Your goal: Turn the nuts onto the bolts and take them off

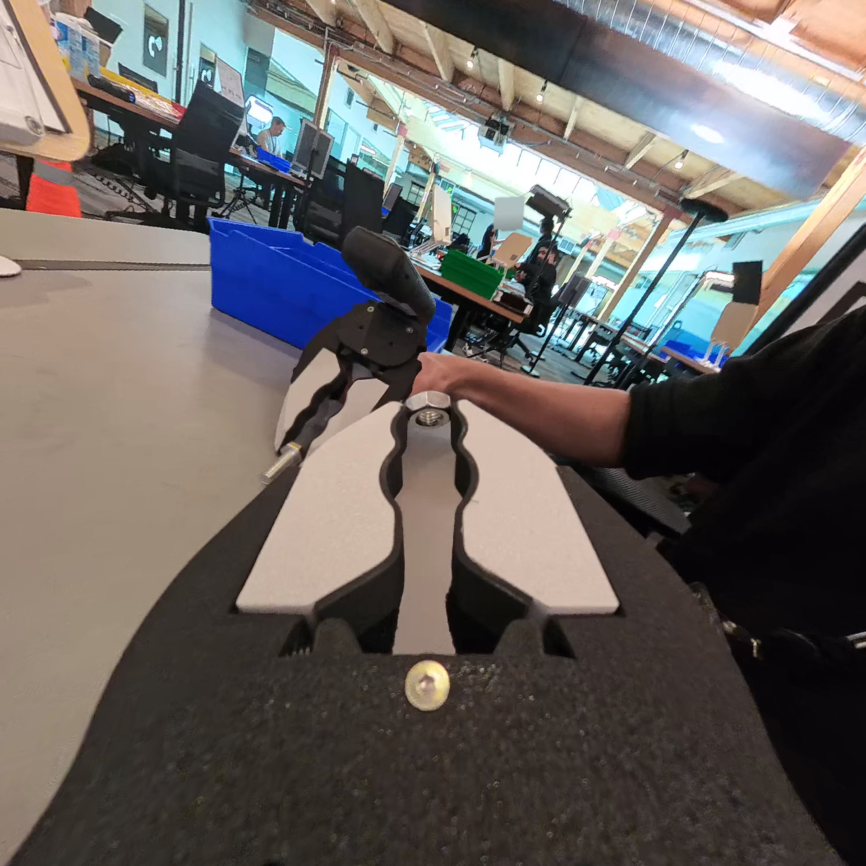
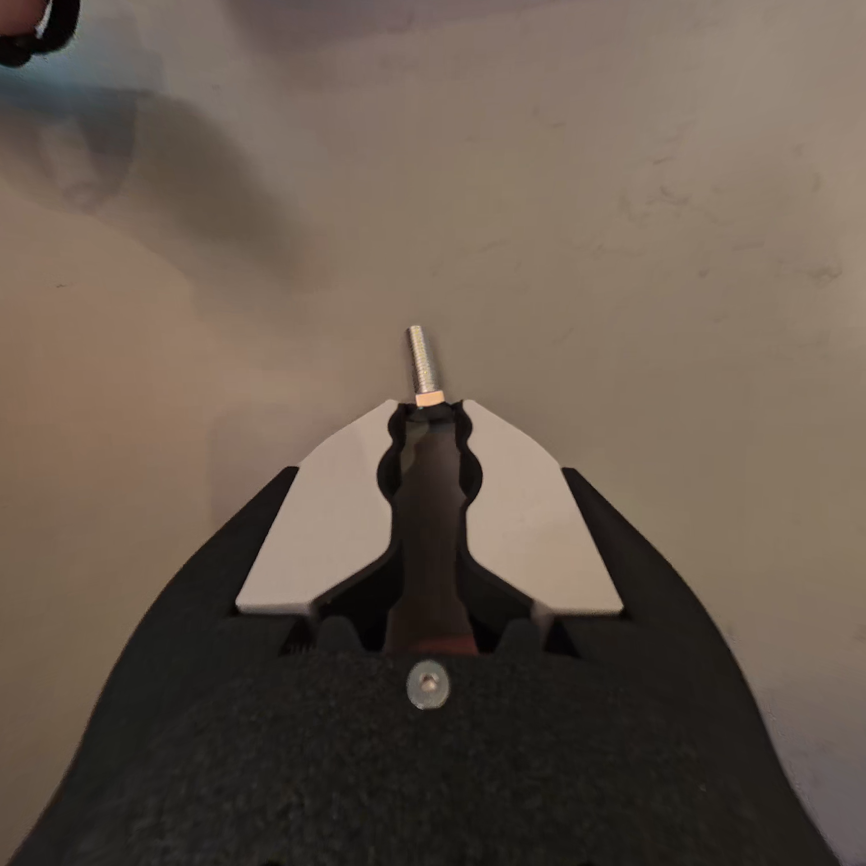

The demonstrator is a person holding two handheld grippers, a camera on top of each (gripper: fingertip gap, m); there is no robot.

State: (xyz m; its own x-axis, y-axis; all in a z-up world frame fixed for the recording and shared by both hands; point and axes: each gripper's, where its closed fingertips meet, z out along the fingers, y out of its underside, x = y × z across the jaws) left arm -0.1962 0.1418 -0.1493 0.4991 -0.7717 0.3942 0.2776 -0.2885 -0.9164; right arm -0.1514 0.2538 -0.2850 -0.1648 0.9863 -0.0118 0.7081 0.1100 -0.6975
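Note:
In the left wrist view my left gripper (image 1: 427, 412) is shut on a silver hex nut (image 1: 427, 404), pinched at its fingertips with the threaded hole showing. Ahead and to the left, the right gripper (image 1: 300, 445) points down at the grey table (image 1: 117, 421) and is shut on a silver bolt (image 1: 281, 464). In the right wrist view my right gripper (image 2: 429, 406) grips the bolt (image 2: 421, 363) by its hex head, with the threaded shank sticking out forward over the table (image 2: 609, 234). The nut and the bolt are apart.
A blue plastic bin (image 1: 290, 290) stands on the table behind the right gripper. A person's bare forearm and black sleeve (image 1: 586, 421) reach in from the right. Desks, chairs and people fill the room beyond. A dark object (image 2: 28, 33) sits at the right wrist view's top left corner. My right fingertips sit around 20 centimetres from my left ones.

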